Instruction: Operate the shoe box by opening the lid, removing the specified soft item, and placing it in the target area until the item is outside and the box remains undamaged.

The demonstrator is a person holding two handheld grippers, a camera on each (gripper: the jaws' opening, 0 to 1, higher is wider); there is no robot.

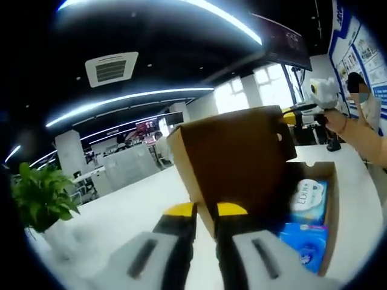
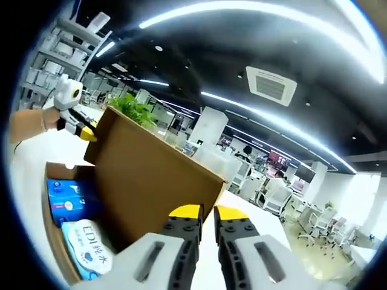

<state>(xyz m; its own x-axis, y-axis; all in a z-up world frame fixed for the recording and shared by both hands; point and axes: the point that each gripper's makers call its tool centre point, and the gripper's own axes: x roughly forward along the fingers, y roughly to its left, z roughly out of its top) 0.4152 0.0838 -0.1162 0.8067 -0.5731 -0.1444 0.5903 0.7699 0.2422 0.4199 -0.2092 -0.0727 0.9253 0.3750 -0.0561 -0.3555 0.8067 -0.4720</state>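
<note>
Yellow-tipped black jaws of the left gripper (image 1: 205,209) rise from the bottom of the left gripper view, nearly closed, pinching the near edge of the cardboard lid (image 1: 233,154) of a shoe box (image 1: 331,232). The lid stands raised, its brown inner face towards the camera. The right gripper (image 2: 201,212) in the right gripper view has its jaws drawn equally close together at the lid's opposite edge (image 2: 148,175); whether they actually clamp the card I cannot tell. Just beyond, the open box sits on a white table (image 1: 121,217) and holds soft blue and white packs (image 1: 307,223), also seen in the right gripper view (image 2: 75,226). Further off, a green potted plant (image 1: 41,196) stands on the table. Behind it all lies an office with ceiling light strips and an air vent (image 1: 111,68).
</note>
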